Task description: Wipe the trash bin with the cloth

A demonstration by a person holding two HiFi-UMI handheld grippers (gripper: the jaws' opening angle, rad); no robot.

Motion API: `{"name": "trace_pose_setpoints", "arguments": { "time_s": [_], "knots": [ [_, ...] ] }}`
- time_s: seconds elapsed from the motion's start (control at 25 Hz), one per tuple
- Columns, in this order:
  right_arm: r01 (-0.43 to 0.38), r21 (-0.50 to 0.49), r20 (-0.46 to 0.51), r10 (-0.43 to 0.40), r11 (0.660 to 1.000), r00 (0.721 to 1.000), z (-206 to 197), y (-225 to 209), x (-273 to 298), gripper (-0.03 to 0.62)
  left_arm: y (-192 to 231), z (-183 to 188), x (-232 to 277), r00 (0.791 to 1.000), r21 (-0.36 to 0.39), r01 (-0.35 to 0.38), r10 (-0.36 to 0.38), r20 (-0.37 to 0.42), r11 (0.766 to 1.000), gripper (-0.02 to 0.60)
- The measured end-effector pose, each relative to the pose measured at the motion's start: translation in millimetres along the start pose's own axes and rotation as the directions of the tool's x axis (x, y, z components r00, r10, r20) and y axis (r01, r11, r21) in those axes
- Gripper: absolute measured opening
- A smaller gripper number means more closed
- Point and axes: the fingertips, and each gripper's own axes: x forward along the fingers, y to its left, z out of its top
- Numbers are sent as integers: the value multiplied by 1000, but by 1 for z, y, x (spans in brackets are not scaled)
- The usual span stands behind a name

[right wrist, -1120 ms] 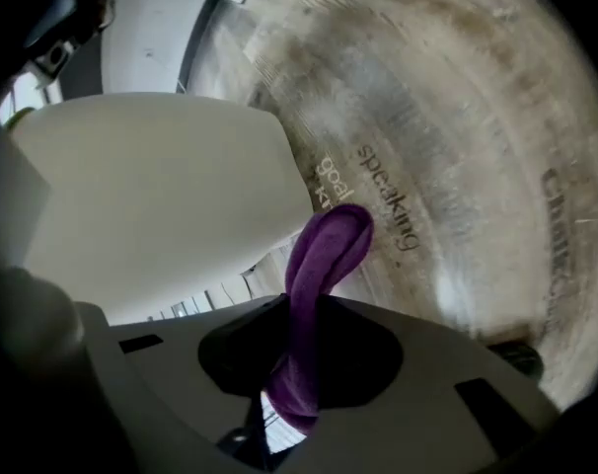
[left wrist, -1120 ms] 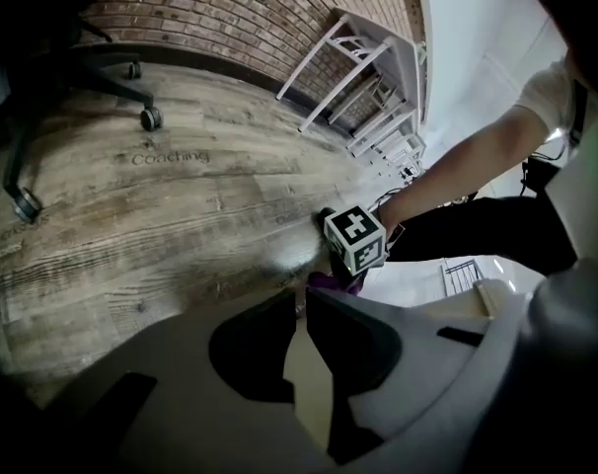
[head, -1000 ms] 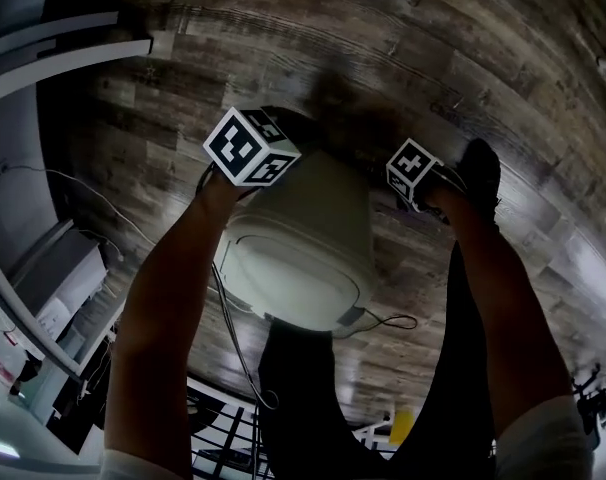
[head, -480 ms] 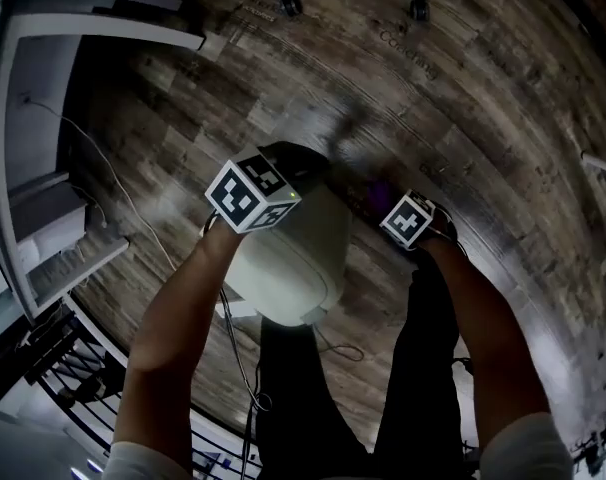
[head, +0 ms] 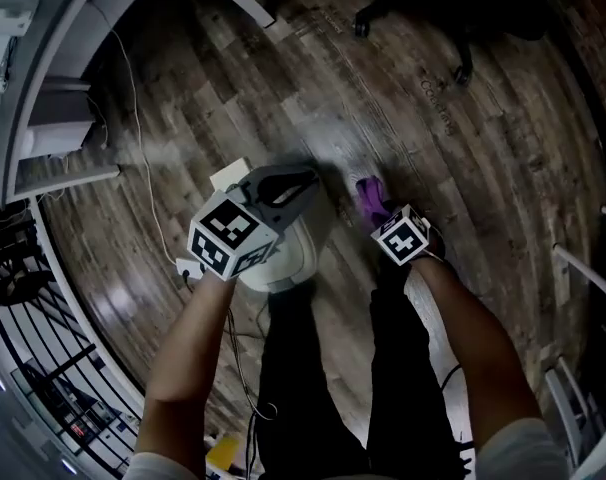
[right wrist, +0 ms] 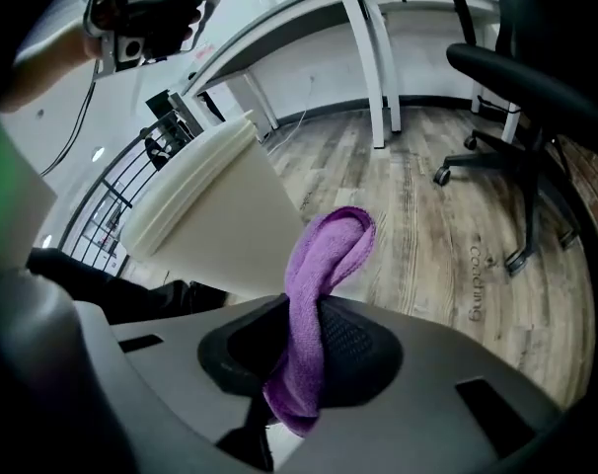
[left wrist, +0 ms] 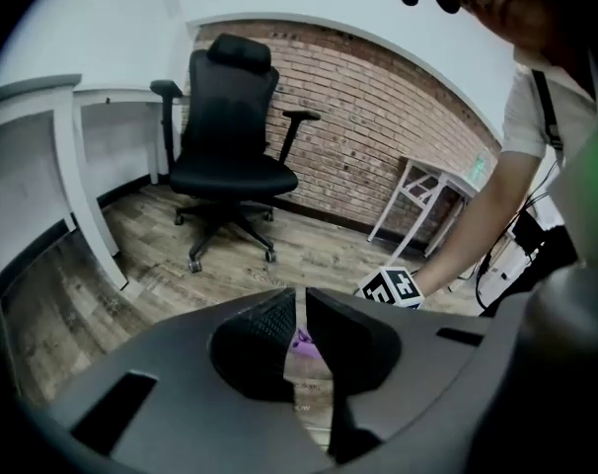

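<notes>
The cream trash bin (head: 288,256) stands on the wood floor just in front of the person's legs. My left gripper (head: 288,183) hovers over its top, jaws a thin slit apart with nothing between them (left wrist: 301,309). A little to the bin's right, my right gripper (head: 378,210) is shut on a purple cloth (head: 366,193). In the right gripper view the cloth (right wrist: 324,255) sticks up from the jaws (right wrist: 304,309), and the bin's side (right wrist: 220,215) is close on the left, apart from the cloth. The cloth (left wrist: 301,342) shows through the left jaws' slit.
A black office chair (left wrist: 225,136) stands ahead on the wood floor, by a white desk (right wrist: 309,28) and a brick wall (left wrist: 378,136). A cable (head: 153,208) and a white box (head: 233,176) lie left of the bin. Black railing (head: 43,368) runs at the left.
The head view has risen and swung, so the bin looks smaller and sits mostly under the left gripper. The purple cloth now shows past the right gripper's cube.
</notes>
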Motion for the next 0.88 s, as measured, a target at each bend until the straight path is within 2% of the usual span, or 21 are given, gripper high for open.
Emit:
{"name": "trace_pose_setpoints", "arguments": {
  "time_s": [0.2,0.44,0.6,0.88],
  "knots": [
    [30,-25,42,-28,999,999,21,21,-19,82,-16,-11,-61,985,-94,-105,117,125,990,34],
    [53,-70,48,-50,996,998,20,57,-34,81,-45,-42,-130,932,-233,-206,263,248,950,34],
    [108,-78,36,-106,991,994,7,81,-36,81,-75,-77,-176,892,-295,-240,330,309,925,34],
    [226,-57,72,-222,972,972,-6,124,-59,81,-135,-130,-233,851,-348,-249,375,367,904,34]
  ]
}}
